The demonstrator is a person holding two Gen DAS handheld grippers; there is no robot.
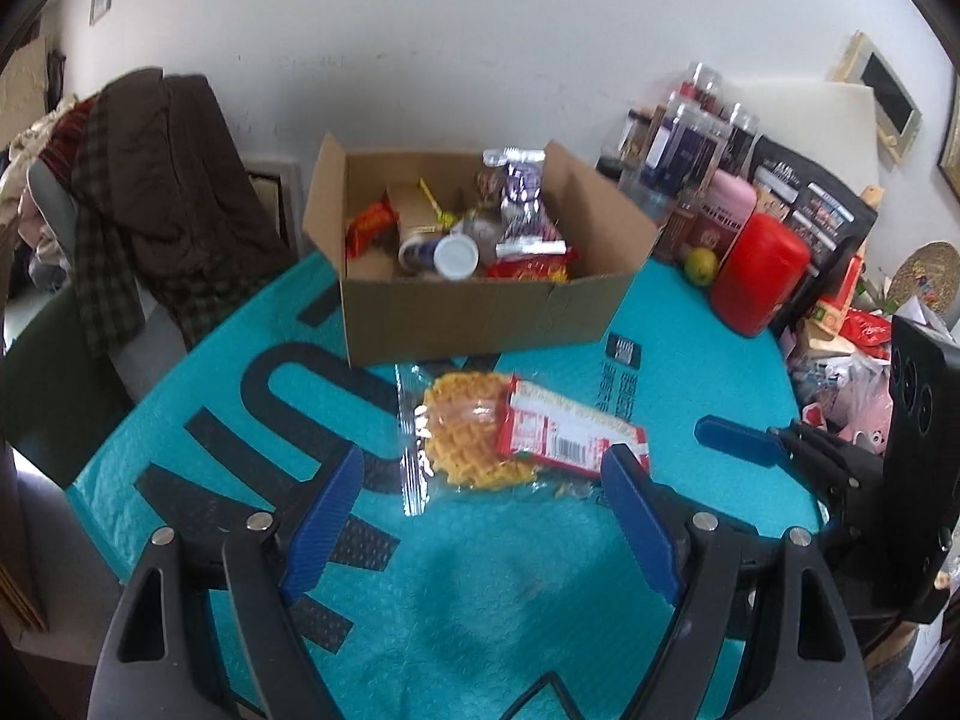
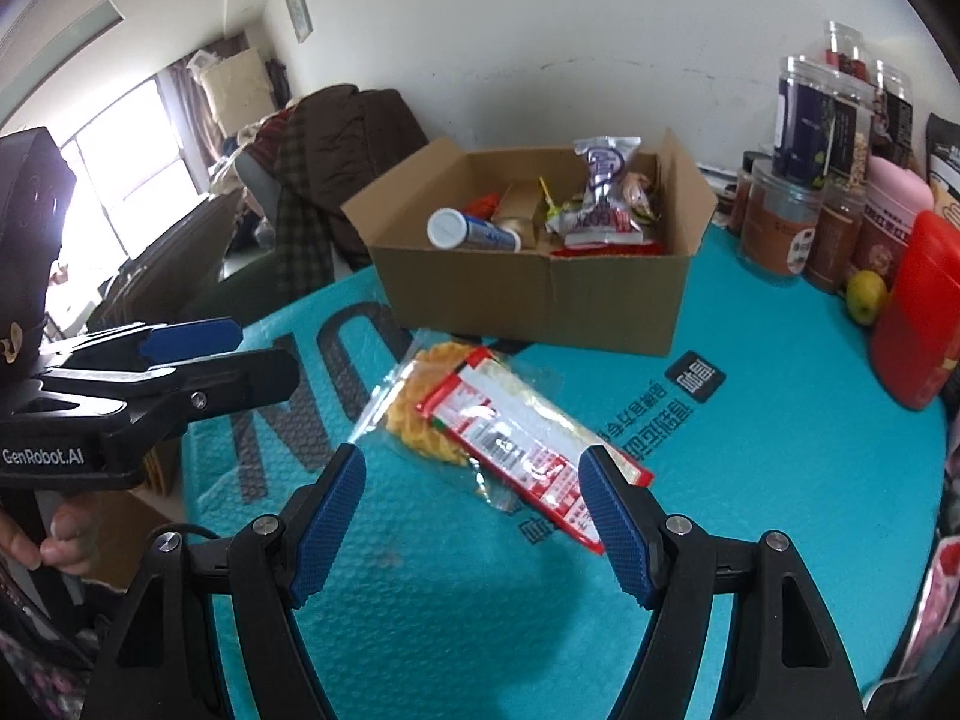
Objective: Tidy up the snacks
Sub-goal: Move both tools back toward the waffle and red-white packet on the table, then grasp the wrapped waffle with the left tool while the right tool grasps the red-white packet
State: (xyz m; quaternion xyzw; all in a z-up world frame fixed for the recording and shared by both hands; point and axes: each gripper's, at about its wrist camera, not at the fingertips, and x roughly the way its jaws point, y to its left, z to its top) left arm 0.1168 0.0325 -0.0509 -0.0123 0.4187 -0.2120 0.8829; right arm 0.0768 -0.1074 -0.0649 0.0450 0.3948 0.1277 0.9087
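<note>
Left wrist view: waffle snack (image 1: 465, 447) in clear wrap flat on the teal mat (image 1: 480, 600), with a red-and-white packet (image 1: 570, 441) lying partly over its right side. Both just in front of the cardboard box (image 1: 480, 312), not inside it. Box open at the top, holding a white-capped tube (image 1: 441, 255), a purple-and-silver bag (image 1: 525, 198) standing upright, an orange wrapper (image 1: 369, 225) and a red pack (image 1: 531, 269).

Left gripper (image 1: 486, 468) hanging above the mat, jaws spread wide, nothing between the blue pads (image 1: 321, 531); snacks just beyond the tips, right pad overlapping the packet's edge in the picture, contact not clear. Right gripper (image 2: 474, 468) likewise released and empty, its pads either side of the packet's near end, apart from it.

Further out: red canister (image 1: 759, 276) and a green fruit (image 1: 702, 264) on the mat's right, jars (image 2: 780, 228) behind them against the wall. Brown coat (image 1: 180, 192) draped over a chair at left. Fingers of a hand (image 2: 60, 540) on the left gripper's handle in the right wrist view.
</note>
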